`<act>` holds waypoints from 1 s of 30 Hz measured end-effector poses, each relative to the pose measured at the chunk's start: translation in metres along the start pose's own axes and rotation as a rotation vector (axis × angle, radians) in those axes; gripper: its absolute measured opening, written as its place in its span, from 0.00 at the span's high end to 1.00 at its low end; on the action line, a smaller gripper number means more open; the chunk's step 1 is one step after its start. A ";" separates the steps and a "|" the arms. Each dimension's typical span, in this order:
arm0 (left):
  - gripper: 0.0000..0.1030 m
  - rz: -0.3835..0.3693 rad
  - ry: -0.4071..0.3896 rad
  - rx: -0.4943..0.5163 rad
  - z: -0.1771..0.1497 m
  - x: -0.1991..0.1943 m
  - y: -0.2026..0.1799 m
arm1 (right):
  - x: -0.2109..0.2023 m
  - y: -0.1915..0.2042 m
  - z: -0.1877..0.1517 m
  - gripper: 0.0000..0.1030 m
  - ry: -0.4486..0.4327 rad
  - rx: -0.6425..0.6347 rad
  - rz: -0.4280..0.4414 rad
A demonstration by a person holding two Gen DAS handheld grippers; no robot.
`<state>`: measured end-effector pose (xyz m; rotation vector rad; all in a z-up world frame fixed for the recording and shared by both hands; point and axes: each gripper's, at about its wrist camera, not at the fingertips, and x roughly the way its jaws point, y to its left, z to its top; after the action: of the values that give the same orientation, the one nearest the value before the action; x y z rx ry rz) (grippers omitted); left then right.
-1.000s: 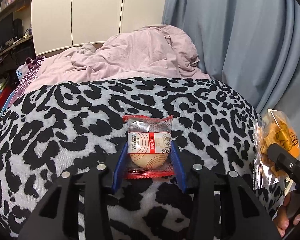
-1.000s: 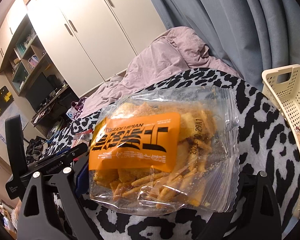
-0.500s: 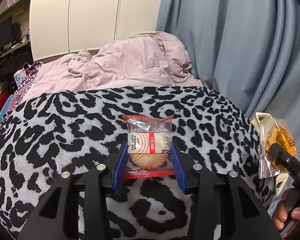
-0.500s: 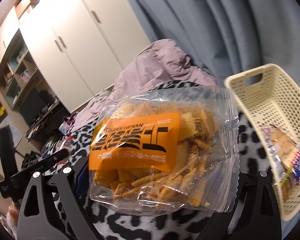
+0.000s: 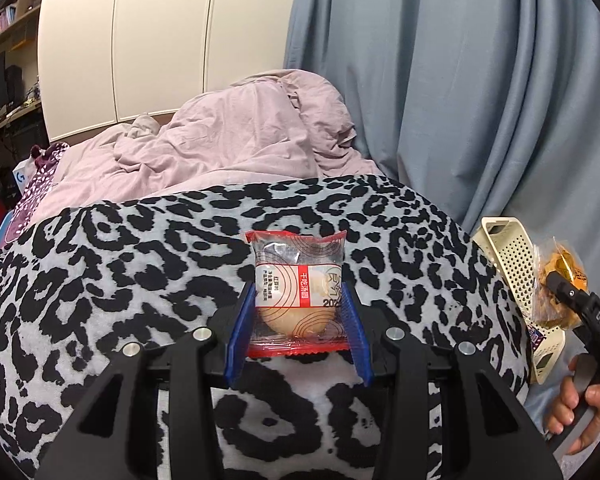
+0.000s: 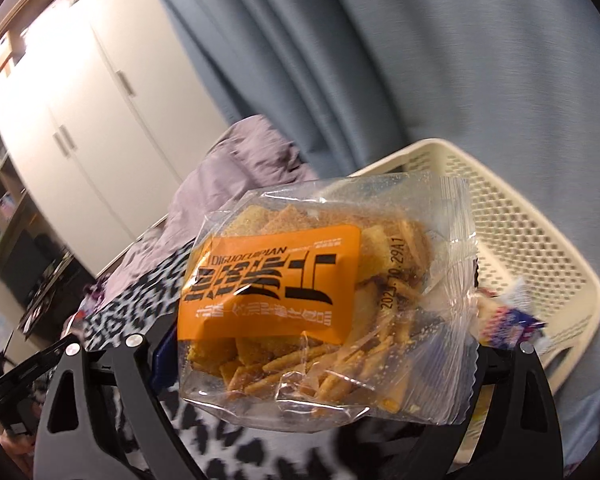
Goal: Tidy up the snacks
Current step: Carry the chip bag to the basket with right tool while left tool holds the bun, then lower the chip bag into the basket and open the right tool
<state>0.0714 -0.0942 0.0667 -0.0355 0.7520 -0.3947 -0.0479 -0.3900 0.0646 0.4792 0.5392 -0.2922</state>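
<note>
My left gripper (image 5: 298,312) is shut on a small bun packet (image 5: 298,296), clear with red edges, which stands upright between the blue pads above the leopard-print blanket (image 5: 140,264). My right gripper (image 6: 316,340) is shut on a wide clear chip bag (image 6: 324,280) with an orange label, held in front of the cream perforated basket (image 6: 540,240). A blue-and-white wrapped snack (image 6: 512,320) lies in that basket. In the left wrist view the basket (image 5: 512,264) sits at the right edge, with the chip bag (image 5: 560,280) and the right gripper over it.
A pink duvet (image 5: 228,140) is heaped behind the blanket. Blue-grey curtains (image 5: 480,80) hang at the right and white wardrobe doors (image 5: 140,40) stand at the back. Shelves with clutter (image 5: 4,92) fill the far left. A person's hand (image 5: 580,412) grips the right tool's handle.
The right gripper has swung right with the chip bag, from over the blanket to in front of the basket. The left gripper has risen slightly, still gripping the bun packet.
</note>
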 end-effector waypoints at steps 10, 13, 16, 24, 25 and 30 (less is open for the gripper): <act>0.59 -0.011 0.016 0.029 -0.001 0.005 -0.017 | 0.006 -0.062 0.012 0.09 -0.015 0.098 -0.135; 0.59 -0.014 0.019 0.037 -0.001 0.007 -0.021 | 0.010 -0.074 0.015 0.09 -0.010 0.125 -0.153; 0.59 -0.019 0.020 0.048 -0.001 0.008 -0.027 | 0.016 -0.087 0.018 0.08 0.011 0.171 -0.157; 0.59 -0.035 0.028 0.076 0.000 0.012 -0.043 | 0.024 -0.107 0.009 0.08 0.051 0.245 -0.158; 0.59 -0.037 0.028 0.080 0.000 0.013 -0.046 | 0.025 -0.108 0.009 0.08 0.052 0.249 -0.155; 0.59 -0.050 0.030 0.097 0.000 0.015 -0.056 | 0.025 -0.108 0.013 0.05 0.052 0.221 -0.174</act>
<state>0.0625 -0.1514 0.0668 0.0423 0.7618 -0.4798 -0.0640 -0.4922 0.0223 0.6568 0.6037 -0.5107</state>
